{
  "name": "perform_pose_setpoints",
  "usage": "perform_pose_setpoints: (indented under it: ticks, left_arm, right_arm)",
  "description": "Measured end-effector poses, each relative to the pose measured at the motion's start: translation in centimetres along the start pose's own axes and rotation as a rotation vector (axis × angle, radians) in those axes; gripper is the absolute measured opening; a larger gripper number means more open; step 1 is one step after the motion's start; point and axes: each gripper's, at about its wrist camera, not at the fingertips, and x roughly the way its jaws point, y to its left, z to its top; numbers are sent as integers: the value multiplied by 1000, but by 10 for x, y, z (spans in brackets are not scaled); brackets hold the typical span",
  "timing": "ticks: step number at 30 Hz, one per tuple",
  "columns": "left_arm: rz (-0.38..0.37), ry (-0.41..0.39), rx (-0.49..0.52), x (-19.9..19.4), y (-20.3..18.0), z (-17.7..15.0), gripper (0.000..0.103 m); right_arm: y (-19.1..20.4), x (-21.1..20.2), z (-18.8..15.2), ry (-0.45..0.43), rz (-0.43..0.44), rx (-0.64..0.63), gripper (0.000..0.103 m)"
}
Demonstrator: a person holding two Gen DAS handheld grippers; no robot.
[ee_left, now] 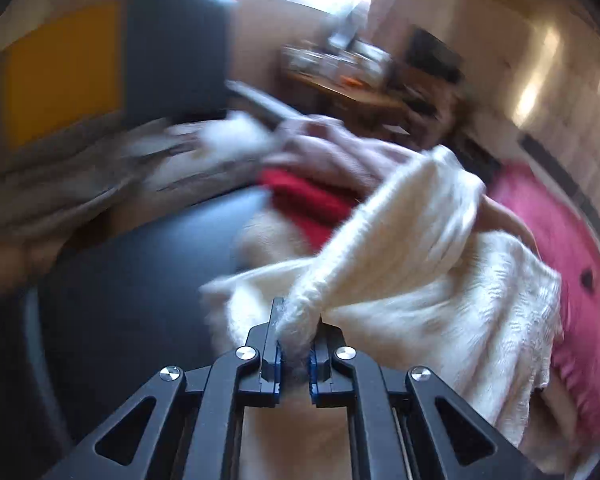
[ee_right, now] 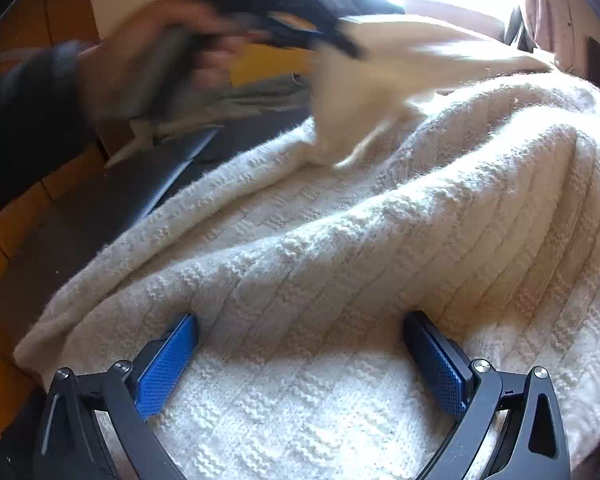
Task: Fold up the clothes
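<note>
Cream knitted sweater (ee_right: 340, 272) is spread across the dark tabletop (ee_left: 132, 280), bulky and limp, with a stack of other folded garments behind it: a red one (ee_left: 300, 196) and a dusty pink one (ee_left: 332, 148). Starting on your left, the left gripper (ee_left: 298, 340) is clamped tight on a bunched piece of the knit, maybe a sleeve or cuff, and that piece hangs lifted above the rest; the blur says you're swinging it fast. From the other side, your left hand (ee_right: 140, 64) shows above the sweater with the raised piece trailing from the claw.

Over to the right, the right gripper (ee_right: 300, 360) stands wide open, blue pads (ee_right: 166, 364) splayed to either side of the ribbed body, holding nothing, though it sits right down at the fabric.

This wool looks thick, soft and stretchy, likely with some weight, so it will sag and drag rather than hold a crease. Take it at a hem or shoulder seam, a full pinch of knit, not loose fuzz.
</note>
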Motion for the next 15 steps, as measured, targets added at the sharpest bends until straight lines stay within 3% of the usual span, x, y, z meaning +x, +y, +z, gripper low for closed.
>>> perform_pose_setpoints:
  ticks: [7, 15]
  left_arm:
    - [131, -29, -324, -95, 138, -106, 8]
    - [188, -104, -607, -181, 228, -229, 8]
  right_arm:
    - [17, 14, 14, 108, -93, -2, 103]
    - [65, 31, 19, 172, -65, -99, 103]
